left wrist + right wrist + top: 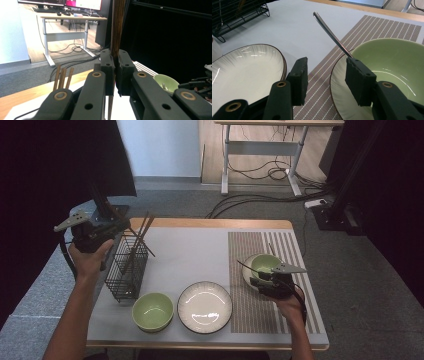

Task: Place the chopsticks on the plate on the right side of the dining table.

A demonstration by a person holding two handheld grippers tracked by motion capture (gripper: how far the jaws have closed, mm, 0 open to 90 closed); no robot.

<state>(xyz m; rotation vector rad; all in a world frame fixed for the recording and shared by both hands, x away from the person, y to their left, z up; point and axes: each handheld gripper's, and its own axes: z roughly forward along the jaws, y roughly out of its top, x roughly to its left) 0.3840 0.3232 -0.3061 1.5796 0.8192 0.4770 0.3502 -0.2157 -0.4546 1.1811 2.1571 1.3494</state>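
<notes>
Left tongs (114, 72) clamped around upright chopstick (117, 27).

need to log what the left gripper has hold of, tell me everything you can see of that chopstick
The chopstick is a dark brown stick with wood-like grain. It stands nearly upright, clamped between the closed jaws of the left gripper, running up past the picture's top and tapering to a thinner end below the jaws. It is held above the black wire rack at the table's left, where more chopsticks lean.
</notes>
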